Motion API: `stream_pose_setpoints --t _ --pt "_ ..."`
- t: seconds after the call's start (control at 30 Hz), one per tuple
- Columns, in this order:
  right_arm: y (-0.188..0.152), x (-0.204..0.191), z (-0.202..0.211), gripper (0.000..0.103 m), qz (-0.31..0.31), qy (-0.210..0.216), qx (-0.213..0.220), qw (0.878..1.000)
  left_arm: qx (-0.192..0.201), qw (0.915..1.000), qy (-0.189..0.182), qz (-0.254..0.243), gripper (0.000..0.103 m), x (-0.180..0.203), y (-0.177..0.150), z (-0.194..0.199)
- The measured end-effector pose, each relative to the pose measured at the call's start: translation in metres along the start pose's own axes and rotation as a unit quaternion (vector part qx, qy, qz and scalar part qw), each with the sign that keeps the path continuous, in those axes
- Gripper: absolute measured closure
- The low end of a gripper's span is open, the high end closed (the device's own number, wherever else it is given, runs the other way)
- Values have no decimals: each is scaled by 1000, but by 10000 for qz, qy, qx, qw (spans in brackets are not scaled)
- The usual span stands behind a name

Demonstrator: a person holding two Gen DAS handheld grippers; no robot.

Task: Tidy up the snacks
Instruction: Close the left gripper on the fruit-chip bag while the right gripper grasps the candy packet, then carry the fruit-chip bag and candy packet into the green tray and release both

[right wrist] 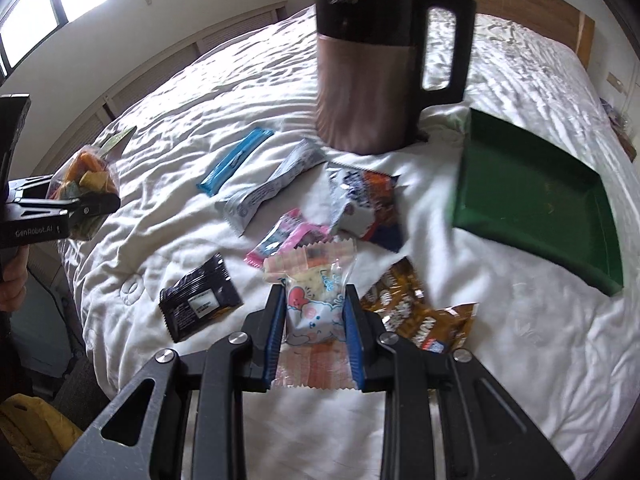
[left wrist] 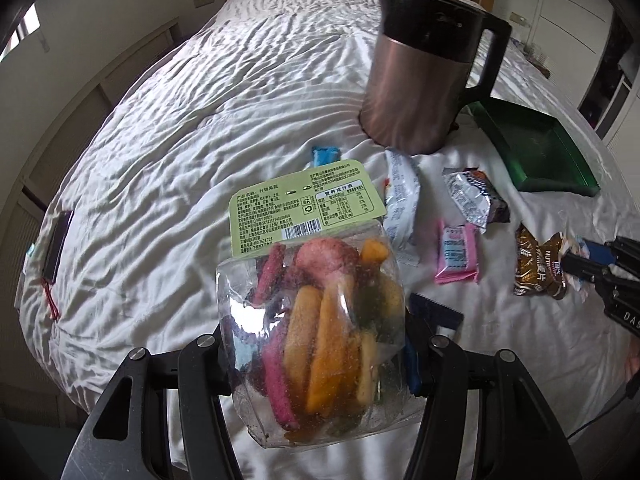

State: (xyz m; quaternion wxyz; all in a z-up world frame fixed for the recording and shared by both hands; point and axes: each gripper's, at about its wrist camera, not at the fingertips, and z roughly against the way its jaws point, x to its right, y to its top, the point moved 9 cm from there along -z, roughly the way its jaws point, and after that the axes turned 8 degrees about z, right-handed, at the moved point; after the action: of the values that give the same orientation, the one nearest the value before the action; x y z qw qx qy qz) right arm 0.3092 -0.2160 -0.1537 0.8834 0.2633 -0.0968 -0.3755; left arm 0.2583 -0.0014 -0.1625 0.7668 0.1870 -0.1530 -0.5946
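Each hand-held gripper was clenched on one snack, presumably to carry it to the single empty green tray [right wrist: 532,200] beside the one kettle [right wrist: 376,76]: the left hand-held gripper [left wrist: 320,364] grasped a clear bag of fruit chips [left wrist: 320,320], the right hand-held gripper [right wrist: 316,336] a small cartoon-printed packet [right wrist: 314,304]. Six other wrapped snacks lay loose on the bed [right wrist: 520,340] near the tray.

Kettle [right wrist: 374,76] on white bedspread [left wrist: 200,120]

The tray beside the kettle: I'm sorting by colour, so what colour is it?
Dark green tray, clearest in the right wrist view.
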Motion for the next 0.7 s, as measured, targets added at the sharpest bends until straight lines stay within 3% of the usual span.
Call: stream_pose_setpoints --t 0.37,0.53,0.7 --pt "28 158 55 103 -694 -1196 485 9892 321 9933 -765 -800 50 148 70 11" --pt "26 231 49 103 -1081 -1612 447 9800 323 9887 -1073 -999 50 218 99 -7" --pt "18 290 31 103 -1378 -1846 348 9725 286 9867 -1136 -1130 50 269 120 -38"
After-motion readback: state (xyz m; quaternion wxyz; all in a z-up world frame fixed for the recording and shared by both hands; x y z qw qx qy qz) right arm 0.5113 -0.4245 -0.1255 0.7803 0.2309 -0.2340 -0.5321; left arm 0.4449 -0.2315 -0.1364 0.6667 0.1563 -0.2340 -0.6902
